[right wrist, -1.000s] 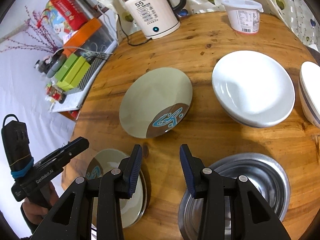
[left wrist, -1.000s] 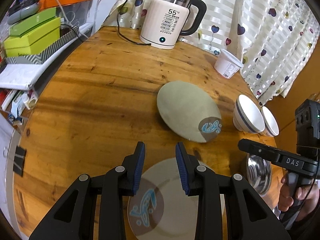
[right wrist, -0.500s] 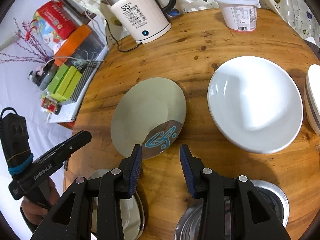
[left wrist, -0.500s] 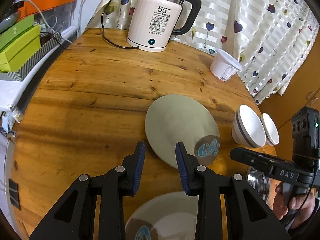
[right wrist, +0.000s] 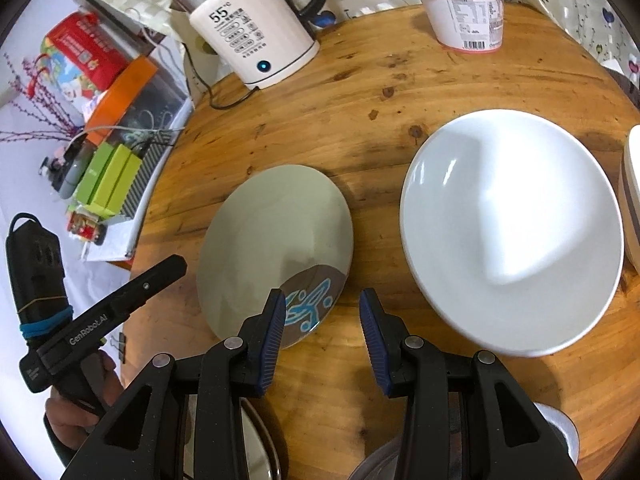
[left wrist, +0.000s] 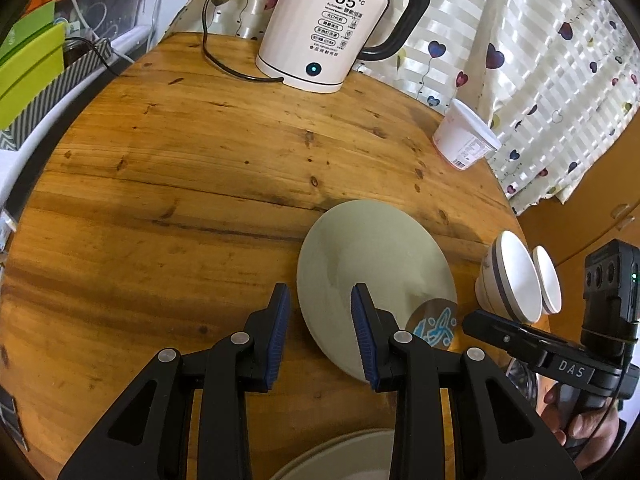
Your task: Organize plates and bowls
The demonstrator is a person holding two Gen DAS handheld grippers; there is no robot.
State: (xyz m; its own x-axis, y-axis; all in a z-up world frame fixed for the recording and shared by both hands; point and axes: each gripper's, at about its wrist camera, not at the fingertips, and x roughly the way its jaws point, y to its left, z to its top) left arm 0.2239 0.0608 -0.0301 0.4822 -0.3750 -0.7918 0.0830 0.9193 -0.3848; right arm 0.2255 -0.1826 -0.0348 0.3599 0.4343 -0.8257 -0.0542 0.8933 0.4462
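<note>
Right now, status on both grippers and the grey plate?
Left gripper and right gripper: jaws open, empty. Grey plate flat on table, near edge between both jaws. White bowl close beside; nothing blocking.

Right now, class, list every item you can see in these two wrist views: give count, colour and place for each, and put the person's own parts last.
Round table: one, wooden, under everything.
Electric kettle: one, cream with black handle, far edge.
Plastic tub: one, white, lidded, far right edge.
Grey-green plate: one, blue motif near its rim, table centre.
White plate: one, deep, right of the grey-green plate.
Striped bowls: two, white with dark band, right edge.
Second grey-green plate: one, near edge, mostly hidden.
Steel bowl: one, silver, near right edge, mostly hidden.
Green boxes: stacked, beside the table on the left.
Left gripper: black, blue fingers, open.
Right gripper: same, open.
Hand: one in each view, holding a handle.
</note>
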